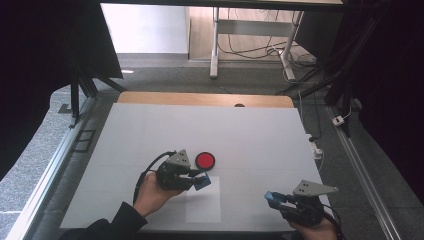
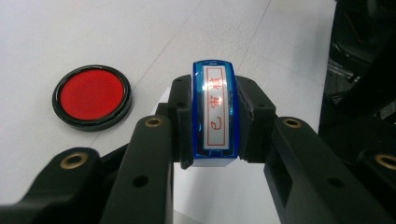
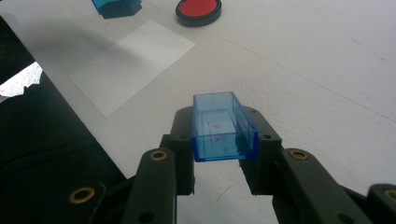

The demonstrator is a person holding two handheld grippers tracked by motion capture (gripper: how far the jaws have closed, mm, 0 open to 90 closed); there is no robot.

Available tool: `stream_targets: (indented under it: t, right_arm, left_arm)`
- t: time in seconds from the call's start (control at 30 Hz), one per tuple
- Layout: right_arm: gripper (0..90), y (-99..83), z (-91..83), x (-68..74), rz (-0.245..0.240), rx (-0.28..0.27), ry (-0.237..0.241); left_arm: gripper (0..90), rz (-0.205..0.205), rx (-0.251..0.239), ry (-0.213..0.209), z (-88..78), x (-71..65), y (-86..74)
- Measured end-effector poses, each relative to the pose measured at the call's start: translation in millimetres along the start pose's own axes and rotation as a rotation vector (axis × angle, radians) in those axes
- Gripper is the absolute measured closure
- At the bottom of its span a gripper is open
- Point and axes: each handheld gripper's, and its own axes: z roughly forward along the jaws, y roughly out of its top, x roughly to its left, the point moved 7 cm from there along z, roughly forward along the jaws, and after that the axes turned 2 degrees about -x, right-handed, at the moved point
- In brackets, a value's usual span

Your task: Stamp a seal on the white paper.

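The wide pale-grey table top (image 1: 150, 135) carries a thin translucent rectangular sheet (image 1: 203, 201) lying flat near the person's edge, between the two hands. Just beyond the sheet's far-left corner sits a round red ink pad in a black rim (image 1: 205, 160).

The left gripper (image 1: 201, 181) hangs over the sheet's far-left corner, pointing right across the table. Its jaws are closed on a blue plastic rectangular stamp (image 2: 215, 114), gripped by its two long sides, so its long axis runs up and down between the pads in the left gripper view. The stamp's white face, with red characters inside a red frame, is turned toward that camera. I judge that the face must be turned down before it can meet the pad or the sheet.

The right gripper (image 1: 271, 199) is low at the near right, pointing left toward the sheet, with its jaws clamped on a clear blue plastic cap (image 3: 223, 128), an open box with its hollow facing up toward the camera.

The ink pad lies just to the far side of the left gripper and well away from the right one, so the left hand is plainly the nearer for inking. Whether the stamp face is already inked is hard to tell, as glare runs across it.
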Motion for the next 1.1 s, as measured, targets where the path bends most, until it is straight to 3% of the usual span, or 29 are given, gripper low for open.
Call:
stream_targets:
  t: [0.37, 1.1]
  right_arm:
    - [68.5, -0.3, -0.2, -1.8, 0.015, 0.002, -0.010]
    - [68.5, -0.3, 0.1, -2.0, 0.018, 0.003, -0.008]
  left_arm:
    - [70.5, -0.015, 0.034, -0.008, 13.2, 3.9, -7.0]
    - [70.5, -0.019, 0.131, 0.025, 37.5, 10.7, -22.9]
